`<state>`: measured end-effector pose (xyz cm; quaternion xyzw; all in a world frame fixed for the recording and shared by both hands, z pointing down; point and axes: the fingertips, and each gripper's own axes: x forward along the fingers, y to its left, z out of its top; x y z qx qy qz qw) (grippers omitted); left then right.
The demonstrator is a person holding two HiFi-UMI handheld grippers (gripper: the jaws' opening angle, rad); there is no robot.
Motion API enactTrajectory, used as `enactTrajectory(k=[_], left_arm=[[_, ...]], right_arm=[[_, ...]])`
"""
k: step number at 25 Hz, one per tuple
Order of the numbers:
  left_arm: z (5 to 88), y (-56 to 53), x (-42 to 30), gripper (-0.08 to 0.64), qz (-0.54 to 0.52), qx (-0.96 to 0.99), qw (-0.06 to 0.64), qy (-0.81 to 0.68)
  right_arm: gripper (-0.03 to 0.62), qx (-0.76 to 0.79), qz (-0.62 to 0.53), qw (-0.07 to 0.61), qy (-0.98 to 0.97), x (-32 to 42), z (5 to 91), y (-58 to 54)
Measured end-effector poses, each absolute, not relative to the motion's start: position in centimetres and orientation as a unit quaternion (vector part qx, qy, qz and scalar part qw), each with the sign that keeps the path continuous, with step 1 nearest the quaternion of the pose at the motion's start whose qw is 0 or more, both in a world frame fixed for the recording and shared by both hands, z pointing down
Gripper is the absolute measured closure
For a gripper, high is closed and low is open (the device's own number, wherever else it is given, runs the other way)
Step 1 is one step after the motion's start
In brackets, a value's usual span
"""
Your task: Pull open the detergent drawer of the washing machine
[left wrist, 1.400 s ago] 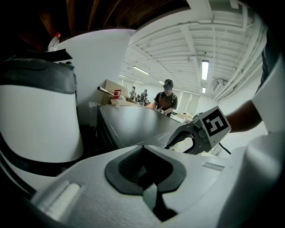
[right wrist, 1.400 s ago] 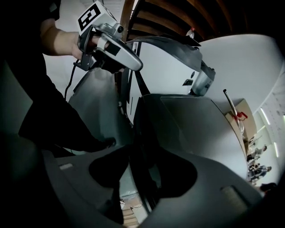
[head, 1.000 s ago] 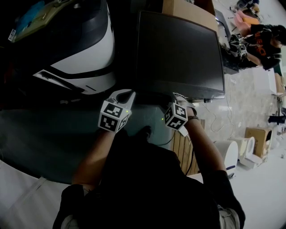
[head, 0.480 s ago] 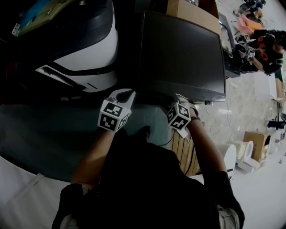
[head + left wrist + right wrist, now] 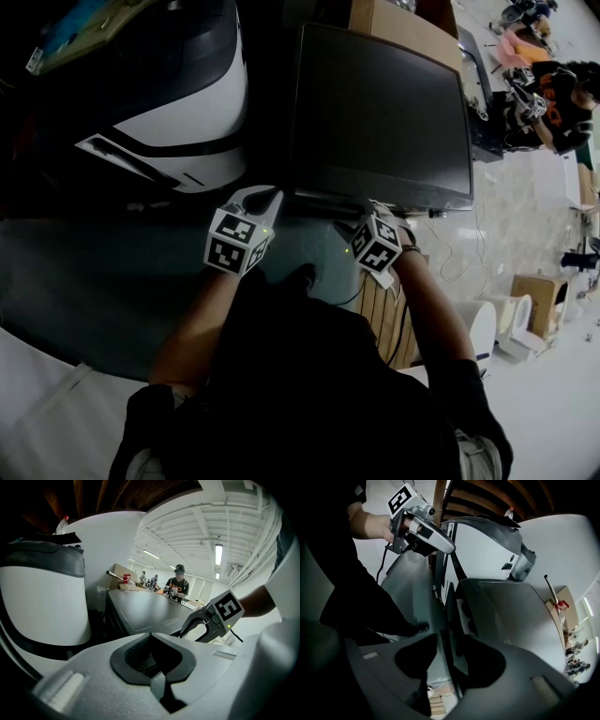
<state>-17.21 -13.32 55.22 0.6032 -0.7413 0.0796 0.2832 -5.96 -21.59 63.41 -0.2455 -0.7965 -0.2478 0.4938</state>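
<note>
head view, washing machine [image 5: 380, 112]: dark grey with a flat top, in the middle.
head view, white machine [image 5: 202, 112]: white with black bands, just beside the washing machine on the left.
head view, left gripper [image 5: 272, 199]: in front of the gap between the two machines.
head view, right gripper [image 5: 364, 214]: at the washing machine's front edge, near its right corner.
head view, detergent drawer: somewhere in that dark front edge, by the right gripper; too dark to pick out.
head view, writing: only black and white squares on the gripper cubes, no words.
left gripper view, left claw: the two pads are together and hold nothing. It looks across the washing machine's top.
left gripper view, person [image 5: 178, 581]: stands far behind the washing machine.
right gripper view, right claw: wide apart. The thin front edge [image 5: 450, 634] stands between the two sides, and the pads do not squeeze it.
right gripper view, small label [image 5: 506, 566]: on the white machine, too small to read.
</note>
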Motion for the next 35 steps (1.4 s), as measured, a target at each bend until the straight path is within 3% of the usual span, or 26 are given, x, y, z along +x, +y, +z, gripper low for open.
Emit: enactTrajectory(k=[14, 25, 35], left_arm=[[54.6, -14.0, -13.3, 0.549, 0.084, 0.599, 0.278, -0.746], [53.5, -13.5, -9.5, 0.549, 0.100, 0.551, 0.266, -0.784], [51.6, -12.1, -7.8, 0.549, 0.100, 0.559, 0.259, -0.781]], right_arm=[[0.402, -0.227, -0.220, 0.481, -0.818, -4.3, 63.7, -21.0], [0.437, -0.239, -0.182, 0.428, -0.852, -0.8, 63.2, -20.1], [0.455, -0.215, -0.159, 0.440, -0.857, 0.4, 62.8, -19.2]])
